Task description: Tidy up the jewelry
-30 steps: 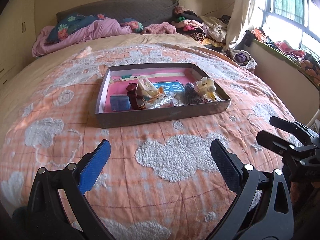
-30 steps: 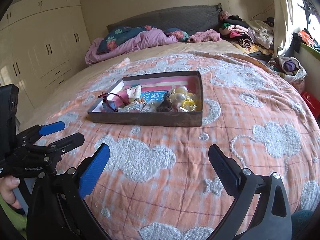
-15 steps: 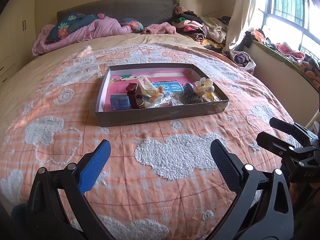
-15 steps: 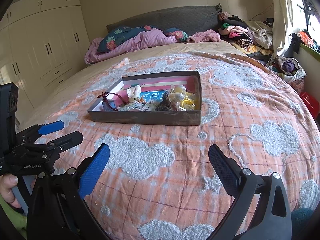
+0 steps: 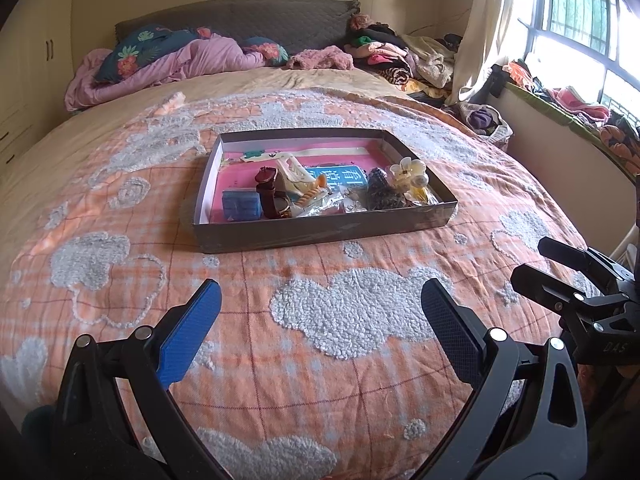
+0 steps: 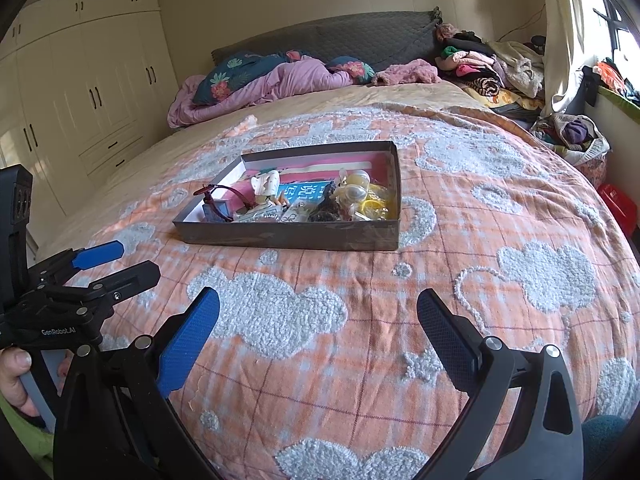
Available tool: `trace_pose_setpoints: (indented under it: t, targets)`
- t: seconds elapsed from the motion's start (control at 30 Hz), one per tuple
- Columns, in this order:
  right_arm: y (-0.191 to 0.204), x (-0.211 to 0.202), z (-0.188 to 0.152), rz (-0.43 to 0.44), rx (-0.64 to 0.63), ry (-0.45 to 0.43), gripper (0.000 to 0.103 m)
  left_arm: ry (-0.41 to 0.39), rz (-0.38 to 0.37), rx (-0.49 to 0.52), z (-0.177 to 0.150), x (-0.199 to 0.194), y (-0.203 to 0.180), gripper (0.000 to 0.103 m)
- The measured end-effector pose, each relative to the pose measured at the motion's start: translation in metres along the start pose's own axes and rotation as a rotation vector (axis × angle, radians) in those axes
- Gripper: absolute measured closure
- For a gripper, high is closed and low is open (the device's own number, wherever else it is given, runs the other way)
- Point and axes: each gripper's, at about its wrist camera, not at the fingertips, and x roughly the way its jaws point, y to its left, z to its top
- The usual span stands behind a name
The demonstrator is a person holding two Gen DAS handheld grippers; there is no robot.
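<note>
One rectangular cardboard tray (image 5: 320, 236) on tufted bedspread (image 5: 352, 312).

Bedroom in a private home.
A wide bed (image 6: 440, 320) with an orange checked, cloud-patterned blanket (image 5: 120, 208) fills the room; a grey padded headboard (image 6: 360, 36), rumpled pink bedding (image 6: 280, 84), heaped clothes (image 5: 400, 56), cream built-in wardrobes (image 6: 80, 92), and a curtained, barred window (image 5: 576, 12) mark it as lived-in sleeping quarters.
</note>
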Motion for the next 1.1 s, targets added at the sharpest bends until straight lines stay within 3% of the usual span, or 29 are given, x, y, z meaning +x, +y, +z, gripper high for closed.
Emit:
trace_pose_setpoints:
  t: [1.1]
  targets:
    - [-0.002,-0.0021,0.0019,-0.006,-0.005,0.001,0.005,-0.003,-0.001,-0.006,0.001,-0.0036,0.0014,0.01]
